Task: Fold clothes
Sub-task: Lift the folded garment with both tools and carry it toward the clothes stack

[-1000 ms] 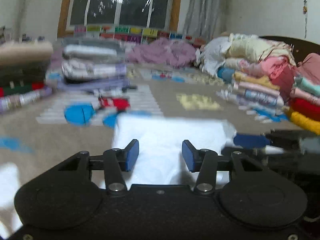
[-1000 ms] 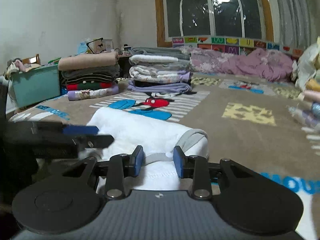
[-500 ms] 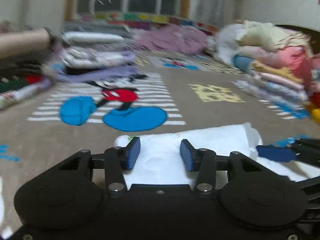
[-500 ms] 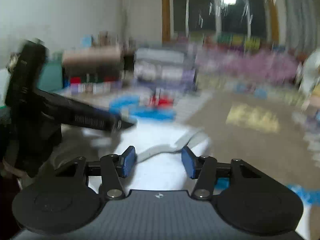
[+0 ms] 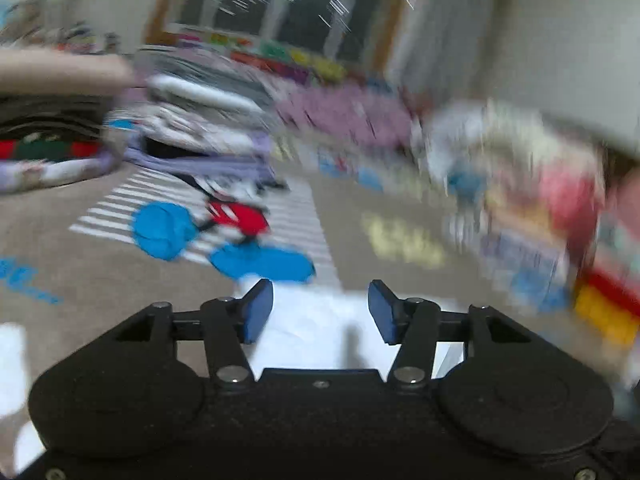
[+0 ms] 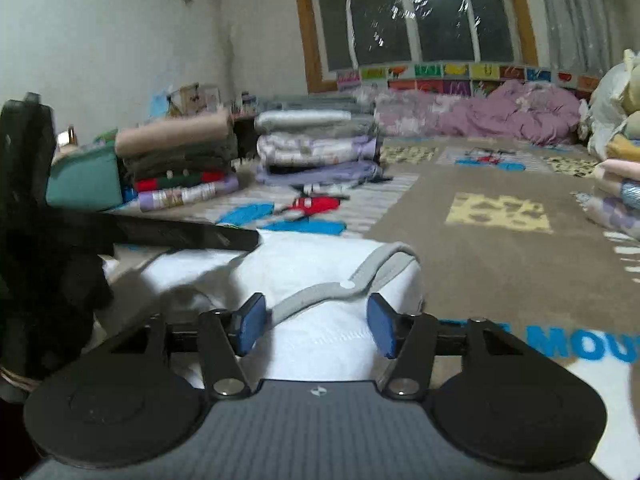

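A white garment with a grey collar band lies folded on the patterned carpet. My right gripper is open just above its near edge, jaws wide with the cloth between and below them. My left gripper is open and empty over the same white garment; its view is blurred. The left gripper's black body reaches in from the left in the right wrist view, over the garment's far left part.
Stacks of folded clothes stand at the back left. A purple heap lies under the window. More folded piles line the right side. A teal box sits far left.
Both grippers have opened wider. The left gripper has swung, its view blurring, and rose a little over the garment. The right gripper's view has steadied over the collar end.
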The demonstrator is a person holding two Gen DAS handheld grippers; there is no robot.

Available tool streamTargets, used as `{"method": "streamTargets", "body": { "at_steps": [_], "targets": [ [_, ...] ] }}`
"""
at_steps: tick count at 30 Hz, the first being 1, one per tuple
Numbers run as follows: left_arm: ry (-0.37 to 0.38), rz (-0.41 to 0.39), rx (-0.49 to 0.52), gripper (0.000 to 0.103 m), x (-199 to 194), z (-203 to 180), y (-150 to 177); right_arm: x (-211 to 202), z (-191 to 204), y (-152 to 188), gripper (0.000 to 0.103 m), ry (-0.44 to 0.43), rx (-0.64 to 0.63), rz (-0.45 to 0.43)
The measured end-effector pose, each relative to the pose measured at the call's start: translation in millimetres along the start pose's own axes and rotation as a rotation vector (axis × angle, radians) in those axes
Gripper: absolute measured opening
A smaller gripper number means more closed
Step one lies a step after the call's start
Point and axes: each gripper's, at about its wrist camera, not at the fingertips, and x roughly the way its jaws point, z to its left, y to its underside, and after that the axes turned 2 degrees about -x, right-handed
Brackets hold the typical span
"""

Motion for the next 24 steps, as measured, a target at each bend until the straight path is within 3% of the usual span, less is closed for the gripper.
{"method": "streamTargets", "body": {
  "at_steps": [5, 8, 11, 13, 17, 19, 22, 24],
  "targets": [
    [0.02, -0.011, -0.296, 0.06, -24, 54, -3, -24, -20, 1, 0.071, -0.014, 0.204, -0.039],
    [0.028, 0.053, -0.413, 0.063, -19, 75, 14, -27, -45, 8, 0.085, -0.053, 0.427, -0.028],
    [0.046, 0.131, -0.478, 0.064, -12, 84, 34, -20, -68, 23, 0.086, -0.107, 0.653, 0.009],
    [0.066, 0.174, -0.503, 0.064, -5, 87, 44, -12, -77, 34, 0.086, -0.14, 0.758, 0.047],
    [0.066, 0.205, -0.493, 0.064, -1, 83, 49, -4, -74, 40, 0.084, -0.177, 0.776, 0.105],
    [0.088, 0.236, -0.469, 0.062, 0, 73, 51, -1, -74, 44, 0.074, -0.207, 0.807, 0.125],
    [0.045, 0.242, -0.361, 0.062, 3, 55, 57, 3, -70, 48, 0.069, -0.252, 0.84, 0.123],
    [0.063, 0.23, -0.376, 0.056, 1, 58, 59, 9, -68, 51, 0.058, -0.262, 0.854, 0.125]
  ]
}}
